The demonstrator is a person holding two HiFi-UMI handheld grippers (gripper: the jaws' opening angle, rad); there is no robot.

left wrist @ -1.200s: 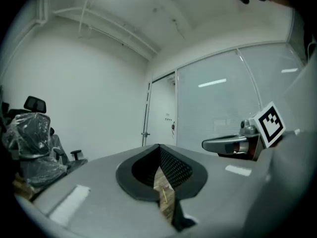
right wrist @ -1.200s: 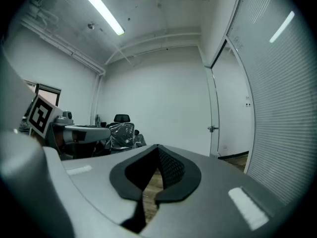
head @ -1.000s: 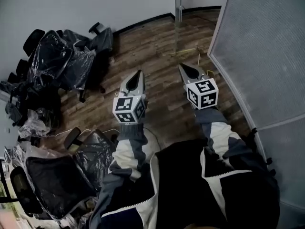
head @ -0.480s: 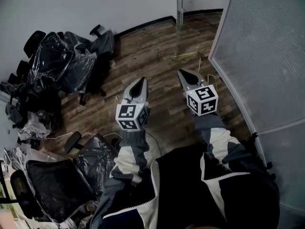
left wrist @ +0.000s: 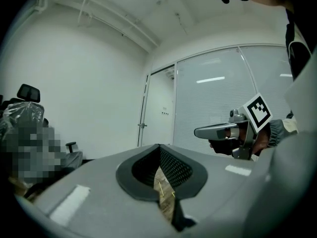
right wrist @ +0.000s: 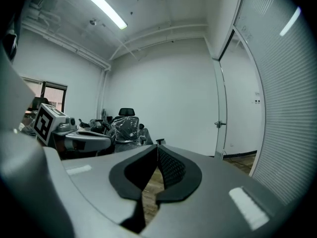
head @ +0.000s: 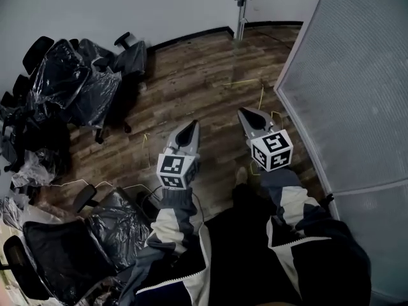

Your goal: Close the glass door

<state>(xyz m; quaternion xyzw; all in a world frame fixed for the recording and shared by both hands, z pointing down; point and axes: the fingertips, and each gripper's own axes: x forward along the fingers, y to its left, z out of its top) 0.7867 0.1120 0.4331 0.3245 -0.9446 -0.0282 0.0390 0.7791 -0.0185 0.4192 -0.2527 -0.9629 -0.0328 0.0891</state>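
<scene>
plastic covers are the only wrappings here: clear crinkled sheeting is pulled over a cluster of black office chairs (head: 70, 81) against the far left wall. More sheeting is over a nearer chair (head: 76, 247) at the lower left, which the frame edge cuts off. part of the chair cluster is mosaic-blurred in the left gripper view.

the left gripper (head: 194, 123) has its fingers drawn together, tips touching, with nothing in the dark, textured hollow behind them. only a sliver of floor shows through the hollow. the right gripper (head: 242, 112) is likewise closed tip to tip and empty. each carries a white cube with black square markers, and both are held side by side over the wooden plank floor (head: 191, 69), well short of the door.

the glass door (left wrist: 159, 108) stands across the room ahead of the fingers, a tall pale panel in a dark frame beside the white wall. it has a small metal handle (left wrist: 142, 126) at its edge. in the head view only its handle post shows at the top edge. i cannot tell whether the panel sits flush in its frame or ajar.

a broad frosted partition (head: 357, 88) with a fine ribbed texture fills the right side, its top cut off. thin yellow lines (head: 245, 81) lie on the planks near its foot, too slight to identify. the person's dark and pale sleeves hide the floor below the grippers.
</scene>
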